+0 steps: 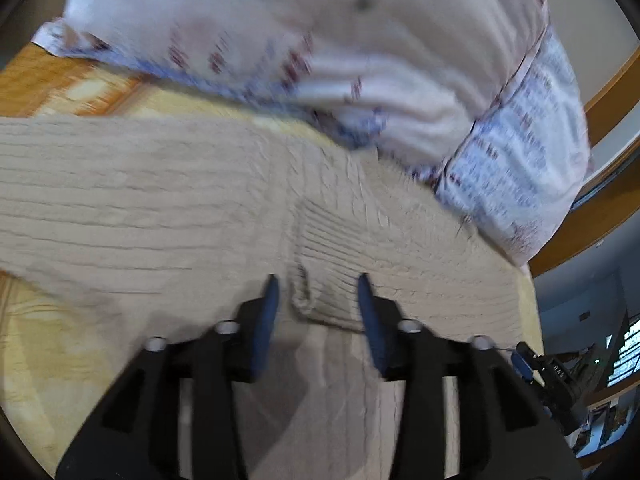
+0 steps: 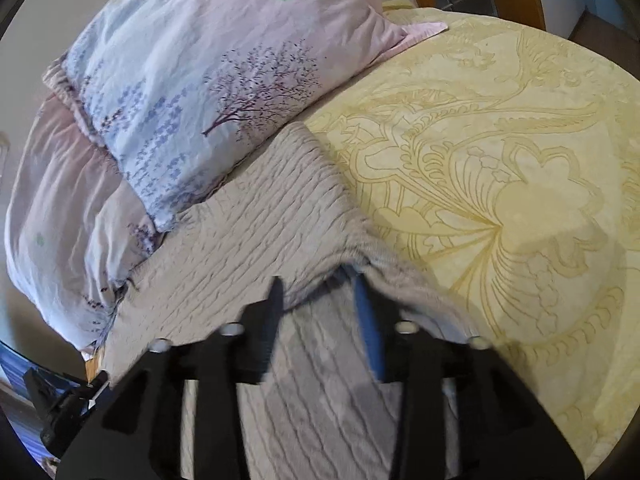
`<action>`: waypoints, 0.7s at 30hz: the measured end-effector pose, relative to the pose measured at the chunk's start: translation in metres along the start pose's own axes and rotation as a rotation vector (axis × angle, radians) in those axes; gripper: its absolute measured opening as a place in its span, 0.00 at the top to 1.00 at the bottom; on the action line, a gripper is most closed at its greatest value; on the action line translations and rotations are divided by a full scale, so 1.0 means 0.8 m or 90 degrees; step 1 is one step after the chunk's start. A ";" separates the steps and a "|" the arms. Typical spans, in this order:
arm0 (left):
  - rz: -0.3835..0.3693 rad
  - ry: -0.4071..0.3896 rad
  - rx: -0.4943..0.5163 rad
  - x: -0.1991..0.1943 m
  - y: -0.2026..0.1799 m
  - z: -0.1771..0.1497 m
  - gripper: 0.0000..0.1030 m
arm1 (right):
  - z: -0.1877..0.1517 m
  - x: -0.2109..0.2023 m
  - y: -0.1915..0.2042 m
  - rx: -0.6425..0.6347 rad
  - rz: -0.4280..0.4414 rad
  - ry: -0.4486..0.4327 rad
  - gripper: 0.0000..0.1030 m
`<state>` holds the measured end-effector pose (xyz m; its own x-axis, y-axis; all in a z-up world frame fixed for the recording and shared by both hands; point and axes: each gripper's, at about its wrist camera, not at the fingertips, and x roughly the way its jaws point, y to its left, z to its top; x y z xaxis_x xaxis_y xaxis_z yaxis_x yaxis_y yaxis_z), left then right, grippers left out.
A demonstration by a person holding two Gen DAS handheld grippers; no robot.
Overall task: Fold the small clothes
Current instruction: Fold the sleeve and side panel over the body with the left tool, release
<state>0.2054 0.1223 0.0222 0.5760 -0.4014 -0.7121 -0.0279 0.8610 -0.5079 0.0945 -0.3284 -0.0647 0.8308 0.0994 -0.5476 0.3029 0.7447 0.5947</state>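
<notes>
A beige knitted sweater (image 1: 168, 200) lies spread on a yellow patterned bedspread (image 1: 48, 352). In the left wrist view my left gripper (image 1: 318, 284) is open, its fingers standing either side of a bunched ribbed cuff or hem (image 1: 328, 292) that rests on the sweater. In the right wrist view the sweater (image 2: 256, 240) runs from the pillows toward me. My right gripper (image 2: 318, 284) is open over the sweater's right edge, where a fold of knit (image 2: 360, 256) rises just past the fingertips. The left wrist view is motion-blurred.
Floral pink and blue pillows (image 2: 192, 72) lie against the sweater's far edge and also show in the left wrist view (image 1: 360, 40). The yellow bedspread (image 2: 500, 160) stretches to the right. A wooden bed frame (image 1: 612, 92) curves at the right.
</notes>
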 end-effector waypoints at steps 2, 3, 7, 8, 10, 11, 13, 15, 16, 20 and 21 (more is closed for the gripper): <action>0.004 -0.038 -0.006 -0.035 0.020 0.000 0.47 | -0.005 -0.008 0.002 -0.013 0.009 -0.003 0.48; 0.011 -0.063 -0.019 -0.057 0.039 -0.001 0.44 | -0.007 -0.011 0.004 -0.022 0.014 -0.004 0.47; 0.061 -0.113 -0.100 -0.114 0.113 0.001 0.44 | -0.017 -0.015 0.016 -0.044 0.028 -0.001 0.47; 0.076 -0.120 -0.126 -0.123 0.133 0.001 0.44 | -0.019 -0.014 0.019 -0.050 0.034 0.001 0.46; 0.092 -0.131 -0.188 -0.138 0.176 0.000 0.45 | -0.023 -0.011 0.023 -0.057 0.045 0.010 0.46; 0.099 -0.136 -0.214 -0.144 0.194 -0.001 0.46 | -0.024 -0.009 0.026 -0.061 0.052 0.017 0.46; 0.106 -0.143 -0.270 -0.150 0.227 -0.002 0.46 | -0.026 -0.008 0.032 -0.067 0.060 0.024 0.46; 0.097 -0.149 -0.323 -0.153 0.253 -0.003 0.51 | -0.028 -0.009 0.035 -0.074 0.063 0.025 0.46; 0.088 -0.154 -0.352 -0.153 0.266 -0.003 0.53 | -0.029 -0.010 0.038 -0.079 0.065 0.024 0.46; 0.055 -0.190 -0.419 -0.157 0.296 0.002 0.59 | -0.030 -0.014 0.043 -0.090 0.067 0.023 0.46; 0.050 -0.198 -0.430 -0.161 0.303 0.004 0.60 | -0.030 -0.014 0.044 -0.091 0.067 0.022 0.46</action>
<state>0.1269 0.3837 -0.0076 0.7530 -0.1536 -0.6398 -0.5169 0.4635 -0.7197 0.0843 -0.2877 -0.0517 0.8370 0.2029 -0.5082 0.1430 0.8153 0.5611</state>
